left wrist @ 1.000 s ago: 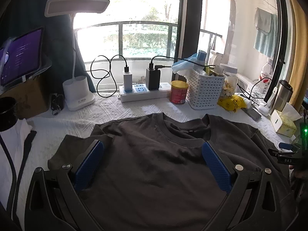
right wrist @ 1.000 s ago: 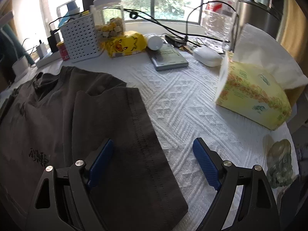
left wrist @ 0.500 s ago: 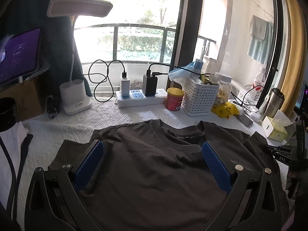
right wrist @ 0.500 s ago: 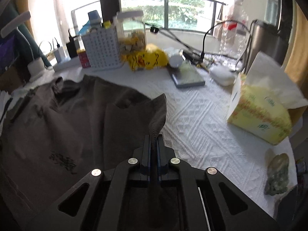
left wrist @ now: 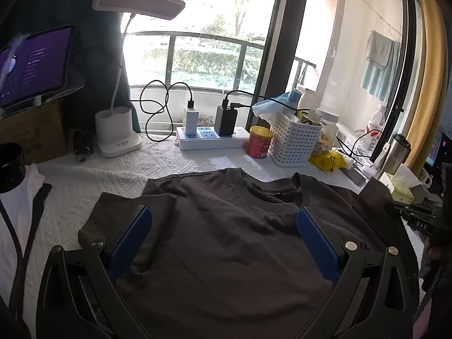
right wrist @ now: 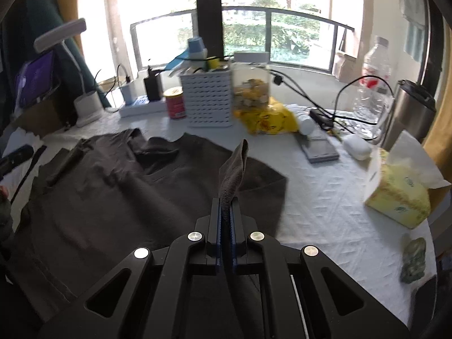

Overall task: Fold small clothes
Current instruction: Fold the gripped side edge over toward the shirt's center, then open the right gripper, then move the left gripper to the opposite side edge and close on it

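While clamped on limp sleeve hem of T-shirt [right wrist: 118,197] with right gripper [right wrist: 225,220], left gripper [left wrist: 223,243] spread wide, avoid dragging soft cloth

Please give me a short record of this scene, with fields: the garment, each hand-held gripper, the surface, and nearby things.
garment: dark grey T-shirt, spread flat, neck toward the window
right hand-held gripper: shut on the T-shirt's sleeve edge, lifting it off the cloth
left hand-held gripper: open, above the shirt's chest
surface: white textured tablecloth
nearby: white basket, red can, tissue box
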The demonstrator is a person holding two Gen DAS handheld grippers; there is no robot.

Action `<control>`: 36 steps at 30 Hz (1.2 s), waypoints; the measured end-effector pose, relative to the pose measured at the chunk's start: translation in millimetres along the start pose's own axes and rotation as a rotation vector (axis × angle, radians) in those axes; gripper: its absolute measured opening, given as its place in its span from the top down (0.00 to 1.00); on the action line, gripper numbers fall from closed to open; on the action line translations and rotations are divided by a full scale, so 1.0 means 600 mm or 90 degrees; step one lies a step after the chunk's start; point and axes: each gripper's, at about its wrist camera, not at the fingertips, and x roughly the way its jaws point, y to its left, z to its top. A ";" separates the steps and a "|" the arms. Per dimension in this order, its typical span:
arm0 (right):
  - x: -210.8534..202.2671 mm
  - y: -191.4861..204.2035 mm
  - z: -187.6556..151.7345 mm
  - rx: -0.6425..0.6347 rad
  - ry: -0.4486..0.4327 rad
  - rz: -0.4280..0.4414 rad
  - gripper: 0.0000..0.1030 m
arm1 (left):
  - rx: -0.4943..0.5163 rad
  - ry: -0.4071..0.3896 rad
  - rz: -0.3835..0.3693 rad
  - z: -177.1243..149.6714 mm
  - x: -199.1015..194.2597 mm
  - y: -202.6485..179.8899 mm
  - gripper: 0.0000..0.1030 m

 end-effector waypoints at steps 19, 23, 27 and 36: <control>0.029 0.105 -0.068 -0.022 0.061 0.057 0.53 | -0.015 0.026 -0.005 -0.033 -0.021 0.055 0.02; -0.006 0.081 -0.071 -0.001 0.041 0.032 0.53 | -0.011 0.026 -0.006 -0.037 -0.027 0.049 0.02; -0.023 0.039 -0.083 0.029 0.033 -0.001 0.53 | -0.006 0.032 -0.006 -0.041 -0.026 0.040 0.02; -0.022 -0.012 -0.128 0.098 0.057 0.011 0.53 | 0.017 0.038 0.001 -0.046 -0.032 0.009 0.02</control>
